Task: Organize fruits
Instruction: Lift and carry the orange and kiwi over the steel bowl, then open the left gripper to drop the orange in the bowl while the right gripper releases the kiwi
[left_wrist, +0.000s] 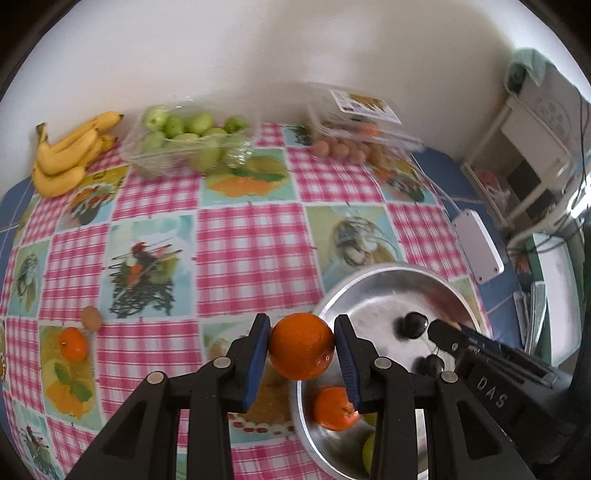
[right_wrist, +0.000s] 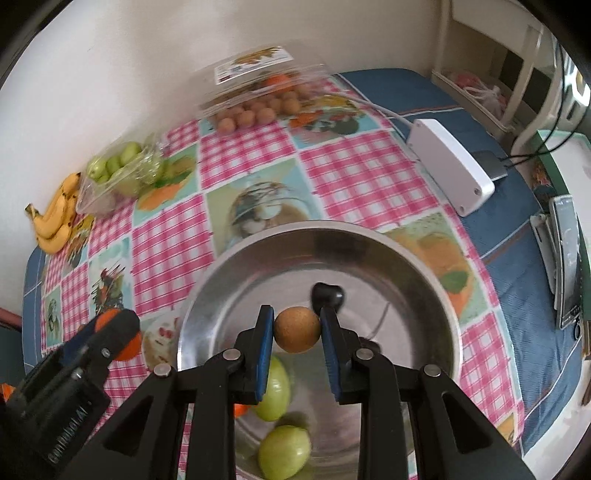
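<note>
Left gripper (left_wrist: 301, 347) clamps an orange (left_wrist: 301, 345), lower centre of frame, just beside the metal bowl (left_wrist: 369, 284) rim. Right gripper (right_wrist: 297, 330) clamps a small brown fruit (right_wrist: 296, 329) over the bowl, lower centre.

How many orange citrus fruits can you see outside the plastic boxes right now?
3: one orange held in the left gripper, one mandarin inside the metal bowl, one mandarin loose on the tablecloth. The grippers may hide more.
</note>
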